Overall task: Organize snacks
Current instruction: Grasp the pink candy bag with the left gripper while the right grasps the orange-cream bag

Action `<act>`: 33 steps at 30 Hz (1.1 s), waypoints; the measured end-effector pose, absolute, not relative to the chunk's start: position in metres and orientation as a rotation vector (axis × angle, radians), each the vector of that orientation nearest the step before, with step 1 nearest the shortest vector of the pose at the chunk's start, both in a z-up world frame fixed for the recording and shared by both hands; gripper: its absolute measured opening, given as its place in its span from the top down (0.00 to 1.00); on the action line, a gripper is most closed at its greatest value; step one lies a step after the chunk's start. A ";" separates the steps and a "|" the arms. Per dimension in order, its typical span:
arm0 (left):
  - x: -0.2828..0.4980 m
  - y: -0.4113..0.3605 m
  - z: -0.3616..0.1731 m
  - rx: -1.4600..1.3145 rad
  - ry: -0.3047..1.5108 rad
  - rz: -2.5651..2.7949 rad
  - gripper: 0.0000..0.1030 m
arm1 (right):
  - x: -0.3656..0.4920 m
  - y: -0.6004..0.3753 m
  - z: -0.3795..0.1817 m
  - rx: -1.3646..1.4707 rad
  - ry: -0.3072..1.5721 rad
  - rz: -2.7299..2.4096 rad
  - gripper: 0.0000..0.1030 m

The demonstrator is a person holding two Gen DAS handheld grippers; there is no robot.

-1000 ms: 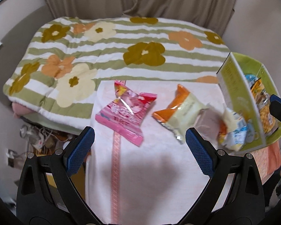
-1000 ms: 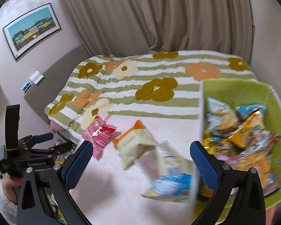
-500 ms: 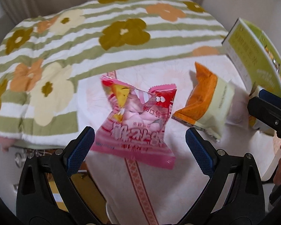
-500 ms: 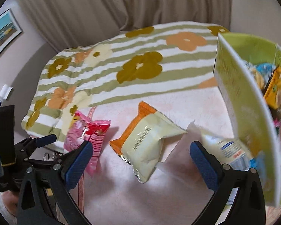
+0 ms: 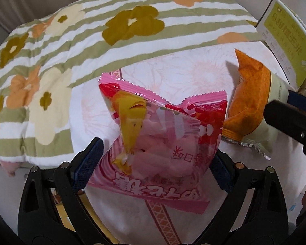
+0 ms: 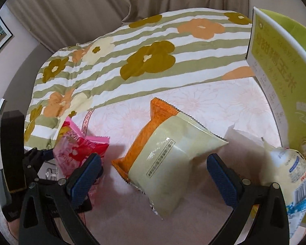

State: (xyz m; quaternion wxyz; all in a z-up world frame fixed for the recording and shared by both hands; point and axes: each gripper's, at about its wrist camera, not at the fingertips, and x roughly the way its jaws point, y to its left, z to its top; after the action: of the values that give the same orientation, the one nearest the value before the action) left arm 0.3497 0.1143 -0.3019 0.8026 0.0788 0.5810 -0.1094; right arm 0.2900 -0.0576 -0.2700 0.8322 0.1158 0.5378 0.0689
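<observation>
So the marshmallow bag [image 5: 159, 143] sits on the towel [image 5: 183, 71], right between the fingers of the left tongs [image 5: 153, 165]. To its right on the same towel is the cracker packet [image 6: 169, 159], which lies between the fingers of the right tongs [image 6: 153, 173]. Further right, a third packet [image 6: 291, 169] leans at the foot of the snack box [image 6: 275, 61]. The quilt [image 6: 132, 51] spreads out behind all of them, with the curtain [image 6: 112, 4] behind that.
</observation>
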 end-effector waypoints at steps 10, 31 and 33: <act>0.348 0.124 -0.297 0.106 1.230 -0.228 0.24 | 0.298 -0.052 -0.284 0.248 1.180 0.140 0.00; 0.344 0.154 -0.289 0.000 1.226 -0.158 0.24 | 0.314 -0.030 -0.296 0.174 1.196 0.152 0.40; 0.344 0.156 -0.287 -0.010 1.226 -0.155 0.24 | 0.313 -0.030 -0.292 0.181 1.187 0.162 0.41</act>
State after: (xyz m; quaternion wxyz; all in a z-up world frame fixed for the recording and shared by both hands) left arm 0.3445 0.1556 -0.2868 0.8152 -0.0048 0.5746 -0.0724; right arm 0.3125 -0.0296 -0.2916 0.8222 0.0851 0.5577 0.0763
